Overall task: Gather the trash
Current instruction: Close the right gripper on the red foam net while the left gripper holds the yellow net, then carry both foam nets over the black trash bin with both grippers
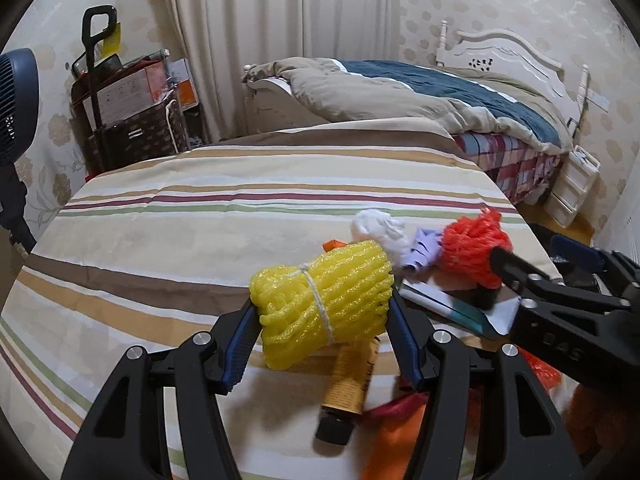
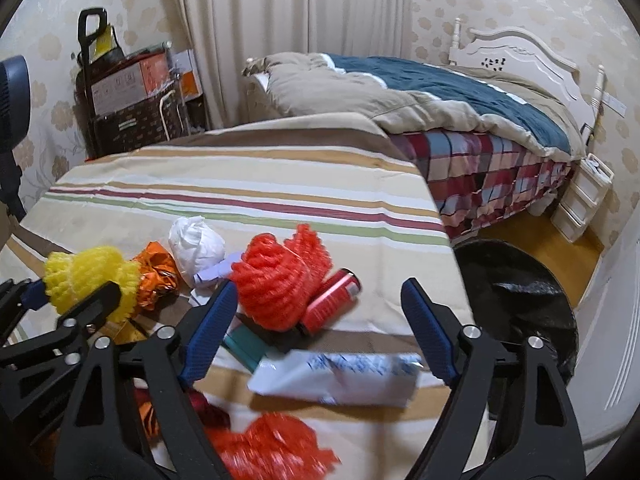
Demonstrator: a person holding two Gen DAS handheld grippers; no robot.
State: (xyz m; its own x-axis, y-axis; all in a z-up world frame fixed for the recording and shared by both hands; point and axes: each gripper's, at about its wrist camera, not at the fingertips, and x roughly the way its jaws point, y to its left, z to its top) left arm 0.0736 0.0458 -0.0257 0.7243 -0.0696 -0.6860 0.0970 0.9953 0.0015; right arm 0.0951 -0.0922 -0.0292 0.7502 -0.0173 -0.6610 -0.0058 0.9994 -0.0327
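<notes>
My left gripper (image 1: 322,310) is shut on a yellow foam net roll (image 1: 324,304) tied with white string, held just above the striped cloth; the roll also shows in the right wrist view (image 2: 86,276). My right gripper (image 2: 316,308) is open and empty, its jaws wide above an orange foam net (image 2: 280,280), a red can (image 2: 332,300) and a white plastic wrapper (image 2: 336,376). A white crumpled wad (image 2: 194,244), an orange foil wrapper (image 2: 158,276) and a second orange net (image 2: 268,448) lie nearby. A brown tube (image 1: 352,380) lies under the yellow roll.
A black-lined trash bin (image 2: 520,300) stands on the floor right of the striped table (image 2: 240,184). A bed (image 2: 440,100) with a quilt is behind. A cart with boxes (image 1: 132,108) and a fan (image 1: 16,108) stand at the left.
</notes>
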